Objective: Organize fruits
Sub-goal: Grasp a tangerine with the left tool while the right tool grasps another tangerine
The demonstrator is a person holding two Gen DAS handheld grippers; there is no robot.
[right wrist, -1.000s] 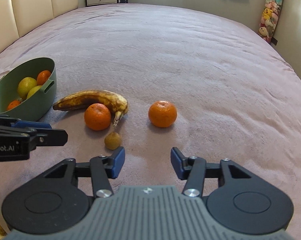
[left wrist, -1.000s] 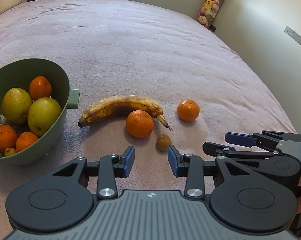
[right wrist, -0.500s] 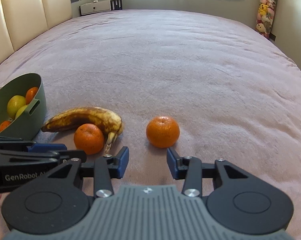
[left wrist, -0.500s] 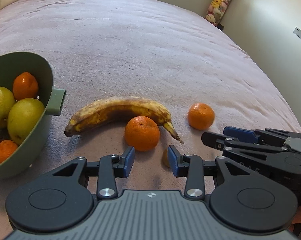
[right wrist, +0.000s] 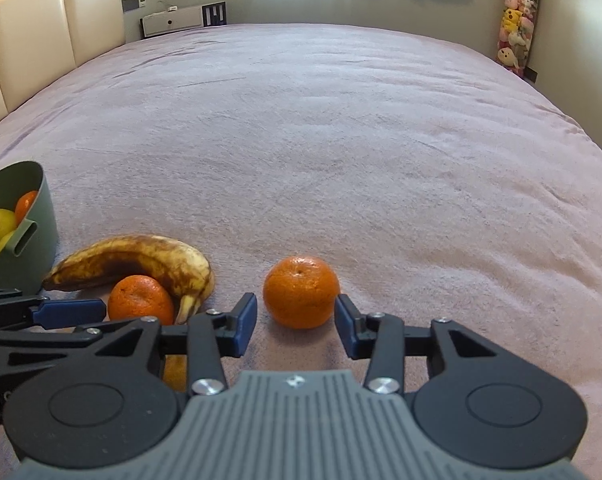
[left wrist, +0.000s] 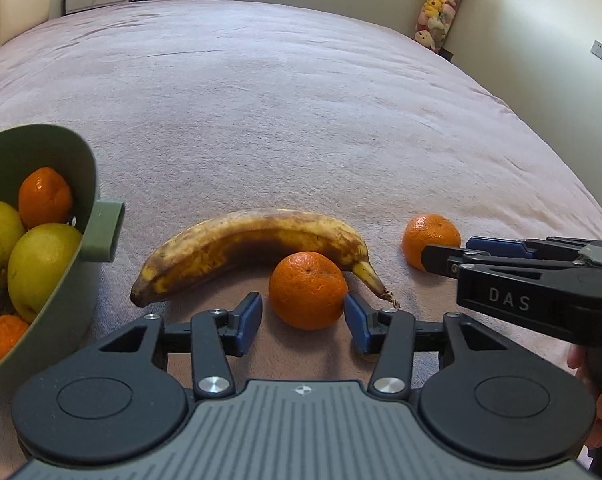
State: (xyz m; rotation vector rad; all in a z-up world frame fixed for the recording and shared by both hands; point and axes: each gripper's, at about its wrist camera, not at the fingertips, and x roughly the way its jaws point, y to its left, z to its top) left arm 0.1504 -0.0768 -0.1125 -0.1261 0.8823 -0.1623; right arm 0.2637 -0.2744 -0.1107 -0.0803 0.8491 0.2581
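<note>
Left tool [left wrist: 304, 316] just widened, now straddling near tangerine [left wrist: 307, 295] at twelve o'clock (unclamped); right tool [right wrist: 296, 322] apart around far tangerine [right wrist: 301, 291]. Double grasp imminent.

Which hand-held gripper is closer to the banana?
Left. The left hand-held gripper straddles a tangerine touching the banana; the right hand-held gripper straddles the other tangerine, farther away.

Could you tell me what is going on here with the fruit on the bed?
A person is sorting fruit into a green bowl with two hand-held grippers. The left gripper has just been opening its jaws, which now straddle the mandarin beside the banana without pressing it. The right gripper has the lone mandarin between its open jaws. Neither fruit is lifted yet.
</note>
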